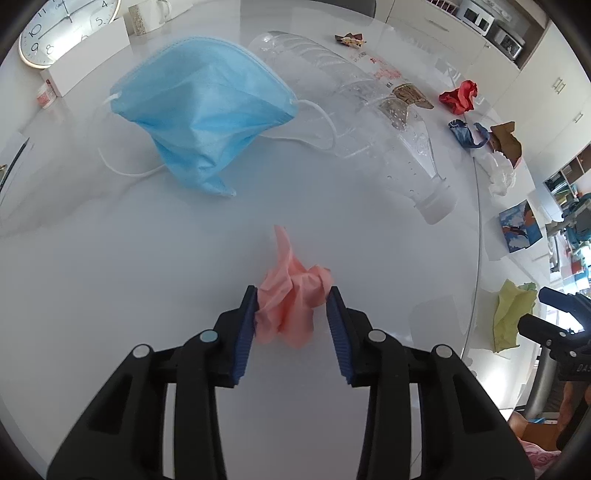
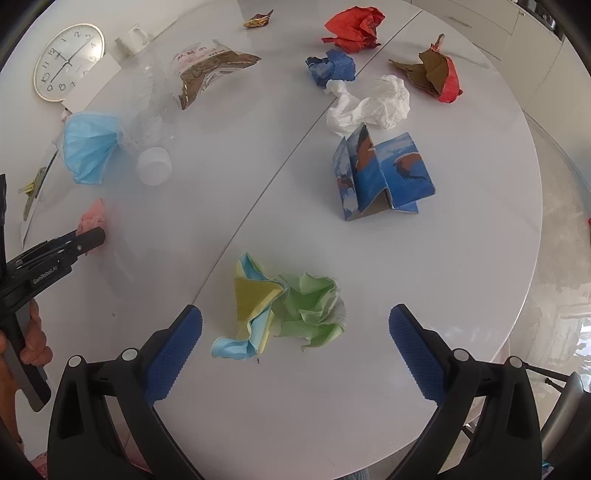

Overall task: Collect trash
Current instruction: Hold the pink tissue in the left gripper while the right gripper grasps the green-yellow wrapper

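Right, your left gripper [image 1: 291,314] is down on the white table [image 1: 110,277] with its blue pads pinched against both sides of the crumpled pink paper [image 1: 290,306]. That pink wad sits on the tabletop, its pointed tip sticking up past the fingertips. In the right wrist view the same gripper [image 2: 98,232] comes in at the left edge, a hand [image 2: 35,343] wrapped round its handle and the pink paper [image 2: 92,218] peeking out at its tip.

Your right gripper [image 2: 295,332] has its fingers spread wide on either side of the green and yellow paper ball [image 2: 284,310], and neither pad touches it. The ball lies on the table just by the seam that runs across the top.

Beyond the left gripper you've got the blue face mask [image 1: 207,118] lying rumpled, its ear loops trailing, and beside it the clear plastic bottle [image 1: 369,122] on its side with its neck toward you. Farther out lie the red paper wad [image 2: 354,29], the blue scrap [image 2: 332,68], the white tissue [image 2: 369,105], the brown and red wrapper [image 2: 432,74] and the folded blue printed card [image 2: 384,173], the tissue touching the card's far edge. A wall clock [image 2: 68,61] leans at the table's far left.
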A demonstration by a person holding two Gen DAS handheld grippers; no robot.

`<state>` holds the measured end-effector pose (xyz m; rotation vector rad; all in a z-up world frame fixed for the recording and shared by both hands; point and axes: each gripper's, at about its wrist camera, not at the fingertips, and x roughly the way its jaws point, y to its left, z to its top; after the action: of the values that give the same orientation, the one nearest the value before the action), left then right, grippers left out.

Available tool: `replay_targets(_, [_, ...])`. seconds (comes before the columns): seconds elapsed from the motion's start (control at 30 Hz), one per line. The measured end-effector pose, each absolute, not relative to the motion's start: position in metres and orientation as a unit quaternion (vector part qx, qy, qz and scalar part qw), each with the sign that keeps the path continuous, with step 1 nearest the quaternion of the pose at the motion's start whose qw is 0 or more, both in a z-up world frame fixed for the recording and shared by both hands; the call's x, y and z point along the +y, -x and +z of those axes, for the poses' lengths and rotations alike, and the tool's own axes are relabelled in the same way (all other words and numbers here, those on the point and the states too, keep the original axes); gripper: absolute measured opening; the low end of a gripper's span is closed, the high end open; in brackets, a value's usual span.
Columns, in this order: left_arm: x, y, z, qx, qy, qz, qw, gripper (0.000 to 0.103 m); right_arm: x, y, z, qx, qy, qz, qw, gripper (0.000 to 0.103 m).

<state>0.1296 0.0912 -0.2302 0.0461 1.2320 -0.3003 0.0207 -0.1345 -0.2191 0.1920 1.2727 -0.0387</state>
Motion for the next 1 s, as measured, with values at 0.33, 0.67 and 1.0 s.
replay_targets(0.33, [0.088, -0.12, -0.199, 0.555, -0.012, -0.171, 0.814, 0.037, -0.152, -0.014, -0.212, 0.582, -0.087, -0.012, 0.808, 0.101])
replay_targets(0.67, [0.065, -0.104, -0.191, 0.551, -0.026, -0.21, 0.807, 0.037, -0.147, -0.012, -0.214, 0.589, -0.093, -0.002, 0.803, 0.1])
replay_targets(1.0, [0.056, -0.094, -0.191, 0.551, -0.032, -0.22, 0.805, 0.037, -0.131, -0.021, -0.231, 0.603, -0.082, -0.021, 0.793, 0.1])
